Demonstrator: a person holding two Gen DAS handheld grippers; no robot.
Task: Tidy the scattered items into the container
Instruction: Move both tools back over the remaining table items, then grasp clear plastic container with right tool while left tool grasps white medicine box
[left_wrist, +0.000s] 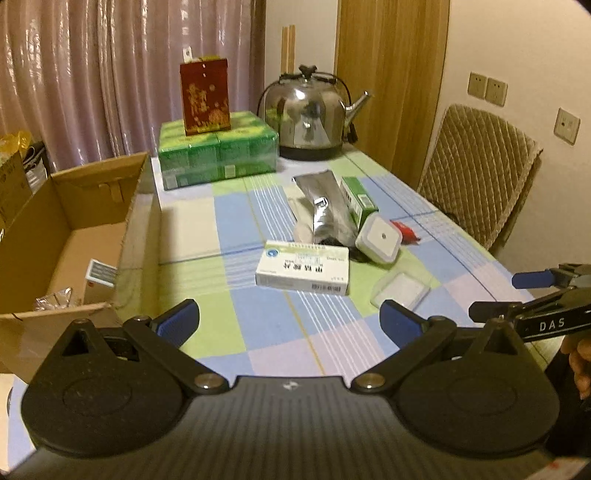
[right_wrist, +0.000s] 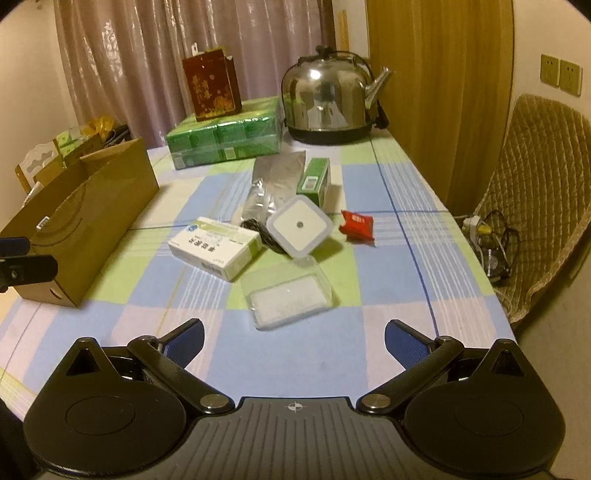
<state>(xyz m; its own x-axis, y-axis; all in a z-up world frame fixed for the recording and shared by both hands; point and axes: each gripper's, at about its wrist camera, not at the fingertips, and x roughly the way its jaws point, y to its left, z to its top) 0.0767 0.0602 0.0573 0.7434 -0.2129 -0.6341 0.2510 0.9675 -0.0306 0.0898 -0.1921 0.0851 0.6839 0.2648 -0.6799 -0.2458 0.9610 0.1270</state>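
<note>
Carton (left_wrist: 74, 236) at table's left edge, scattered items mid-table, nothing gripped.
Left gripper (left_wrist: 290, 319) spread, empty, facing pill box (left_wrist: 303, 267); right gripper (right_wrist: 293, 341) spread, empty, nearest clear case (right_wrist: 286, 293), likely its pick; red packet (right_wrist: 356, 225) farthest right.

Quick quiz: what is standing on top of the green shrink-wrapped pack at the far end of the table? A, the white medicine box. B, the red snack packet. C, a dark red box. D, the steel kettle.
C: the dark red box stands upright on the green pack, while the kettle sits beside it on the table.
</note>
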